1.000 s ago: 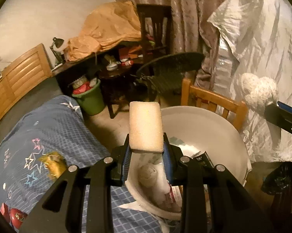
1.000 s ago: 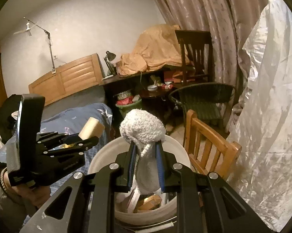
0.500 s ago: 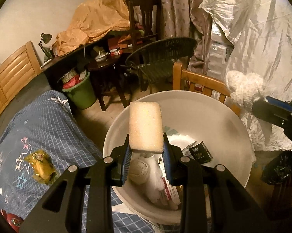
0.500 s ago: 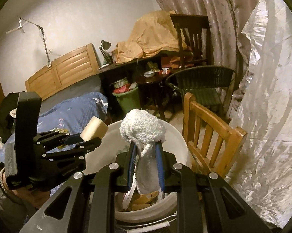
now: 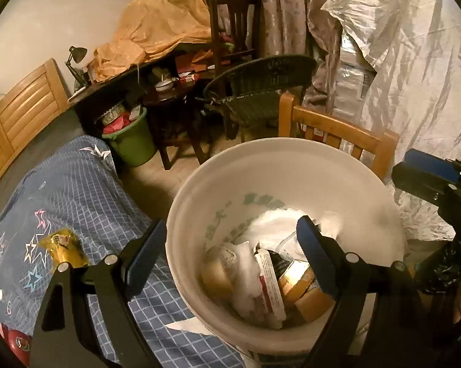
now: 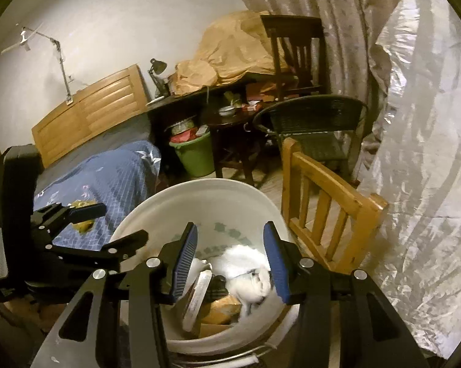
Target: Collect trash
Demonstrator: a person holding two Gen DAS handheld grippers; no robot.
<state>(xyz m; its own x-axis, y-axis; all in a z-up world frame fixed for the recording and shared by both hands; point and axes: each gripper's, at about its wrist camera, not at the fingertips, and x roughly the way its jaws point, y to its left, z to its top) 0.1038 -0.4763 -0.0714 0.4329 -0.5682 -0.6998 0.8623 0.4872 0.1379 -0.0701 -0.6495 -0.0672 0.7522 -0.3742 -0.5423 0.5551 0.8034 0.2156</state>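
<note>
Since the earlier frames both of your loads have dropped: the sponge is gone from your left gripper and the white fluffy rag from your right gripper, and both sets of jaws have just been opening, now standing apart and empty over the bucket. The bucket sits just off the bed's foot edge, beside a wooden chair, and the collected trash lies in its bottom. Largest there is the rag, soft and light; it should squash under the pads, so pinch a bunched fold if you must shift it. Next a flat white packet with red print, too small to read, probably thin and slippery; take it by an edge. The tan blocks beside it look light and firm. Faded green characters on the bucket's inner wall cannot be read. Still out is a gold wrapper on the bed, near its left edge: crinkly, light, likely slick, best pinched at its crumpled middle.
</note>
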